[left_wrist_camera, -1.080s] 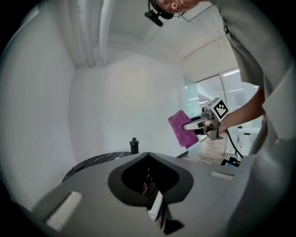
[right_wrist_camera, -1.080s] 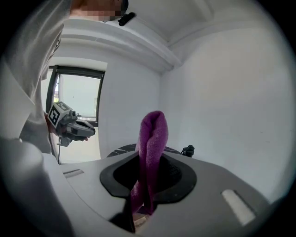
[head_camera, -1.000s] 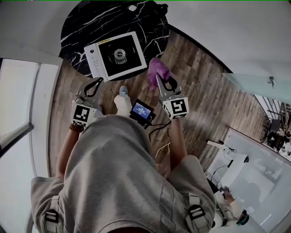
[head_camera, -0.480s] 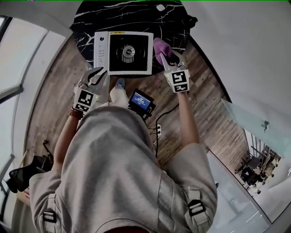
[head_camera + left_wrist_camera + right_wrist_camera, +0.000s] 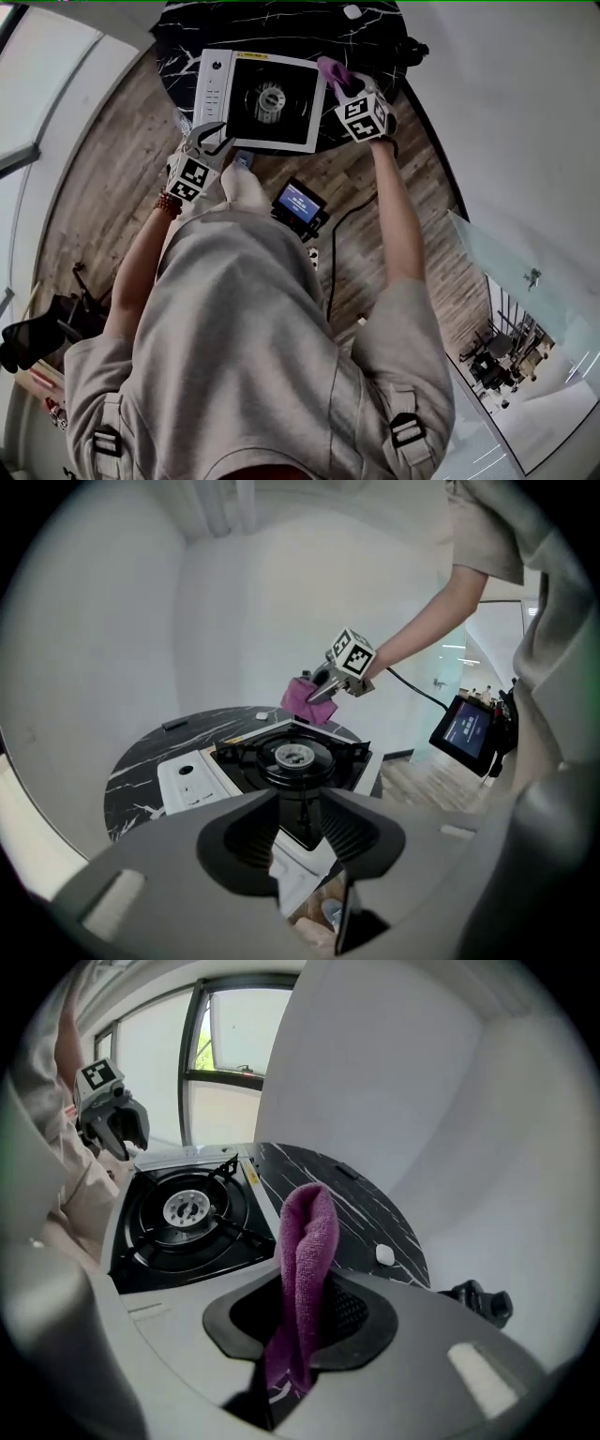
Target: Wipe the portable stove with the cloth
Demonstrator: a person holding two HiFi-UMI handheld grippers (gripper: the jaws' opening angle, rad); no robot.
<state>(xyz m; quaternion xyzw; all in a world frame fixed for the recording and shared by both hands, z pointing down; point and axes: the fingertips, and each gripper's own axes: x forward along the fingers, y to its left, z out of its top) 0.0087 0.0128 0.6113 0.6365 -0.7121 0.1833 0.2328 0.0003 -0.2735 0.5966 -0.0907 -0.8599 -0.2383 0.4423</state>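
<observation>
The portable stove (image 5: 214,89), white with a black top and a round burner, stands on the round black marble table (image 5: 187,37). My right gripper (image 5: 339,86) is shut on the folded purple cloth (image 5: 333,70), holding it over the stove's right edge. In the right gripper view the cloth (image 5: 305,1269) stands up between the jaws, with the stove (image 5: 187,1218) to the left. My left gripper (image 5: 217,133) is at the stove's near left corner. Its jaws have just been opening and hold nothing. The left gripper view looks across the stove (image 5: 291,761) to the cloth (image 5: 305,697).
A small white object (image 5: 352,12) lies at the back of the table, and a black object (image 5: 412,47) sits at its right edge. A device with a lit screen (image 5: 300,204) and a cable are over the wooden floor by my legs.
Both grippers have moved up the picture to the stove. The right one carried the cloth to the stove's right edge. The left jaws have gone from shut to open.
</observation>
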